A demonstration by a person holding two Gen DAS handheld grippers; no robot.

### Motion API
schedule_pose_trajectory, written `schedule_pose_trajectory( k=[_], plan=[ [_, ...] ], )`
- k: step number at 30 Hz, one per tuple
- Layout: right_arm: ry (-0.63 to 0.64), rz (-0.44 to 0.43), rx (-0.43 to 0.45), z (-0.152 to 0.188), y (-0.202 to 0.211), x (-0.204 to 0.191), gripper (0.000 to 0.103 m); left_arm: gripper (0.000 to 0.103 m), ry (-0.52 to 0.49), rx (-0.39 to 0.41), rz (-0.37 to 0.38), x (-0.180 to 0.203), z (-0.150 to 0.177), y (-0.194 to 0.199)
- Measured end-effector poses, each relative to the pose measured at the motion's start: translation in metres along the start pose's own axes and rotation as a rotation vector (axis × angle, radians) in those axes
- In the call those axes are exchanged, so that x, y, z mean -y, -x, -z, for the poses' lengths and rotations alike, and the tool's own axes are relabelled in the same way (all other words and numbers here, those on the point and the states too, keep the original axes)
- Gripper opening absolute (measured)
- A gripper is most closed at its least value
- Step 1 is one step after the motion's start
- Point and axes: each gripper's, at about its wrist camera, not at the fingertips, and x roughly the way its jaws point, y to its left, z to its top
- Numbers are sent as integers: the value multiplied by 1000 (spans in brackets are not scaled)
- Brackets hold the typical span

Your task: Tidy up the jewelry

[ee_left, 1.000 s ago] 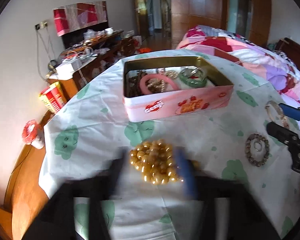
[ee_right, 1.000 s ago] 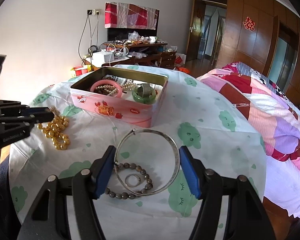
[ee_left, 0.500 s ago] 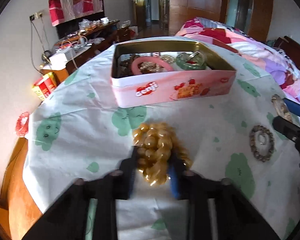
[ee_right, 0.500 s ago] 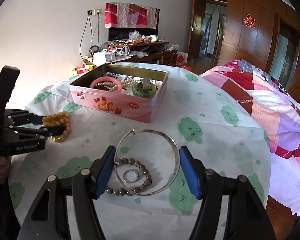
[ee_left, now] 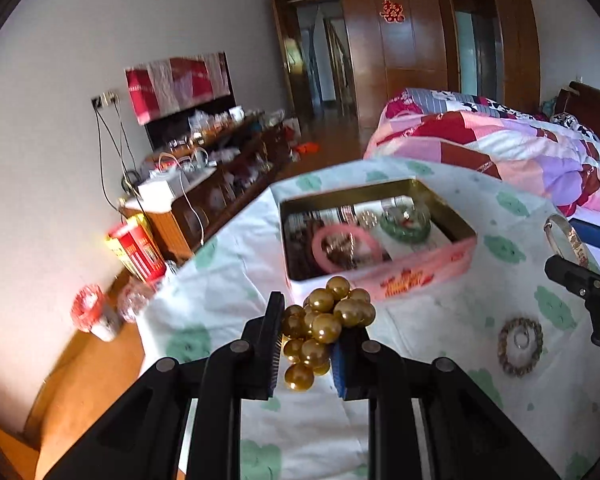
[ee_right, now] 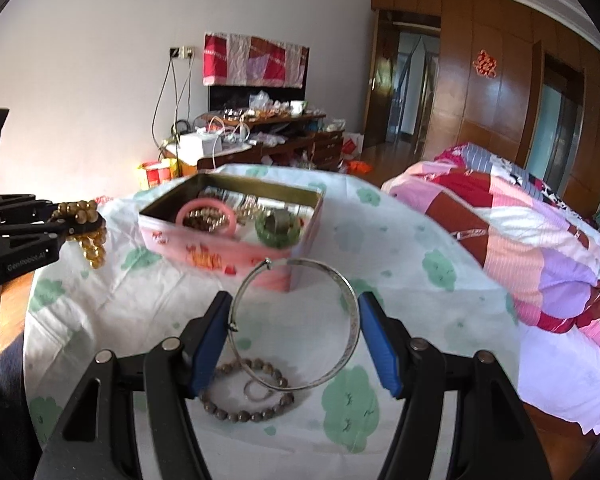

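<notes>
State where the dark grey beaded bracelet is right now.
In the right wrist view, the dark grey beaded bracelet lies on the white cloud-print tablecloth, below the thin silver bangle held in the right gripper, encircling a small silver ring.

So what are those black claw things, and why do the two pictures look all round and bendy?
They are two grabbers that a person holds, one in each hand. Each carries a wide-eyed camera looking along its fingers, which bends the picture. The left gripper pinches a bunch of golden beads. The right gripper holds a silver bangle, lifted off the table. On the cloud-print tablecloth sits a pink tin with a pink bangle and a green bangle inside. A dark bead bracelet with a small ring inside lies nearby.
</notes>
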Motion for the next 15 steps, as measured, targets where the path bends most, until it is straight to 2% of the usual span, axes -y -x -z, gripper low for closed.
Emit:
schedule_pose_trajectory(
  k=[6, 15],
  plan=[
    [10, 41, 47, -14, 1, 0, 67, 21, 11, 26, -22, -1, -12, -1],
    [27, 68, 55, -38, -15, 0, 67, 21, 19, 32, -10, -1, -30, -23]
  ],
)
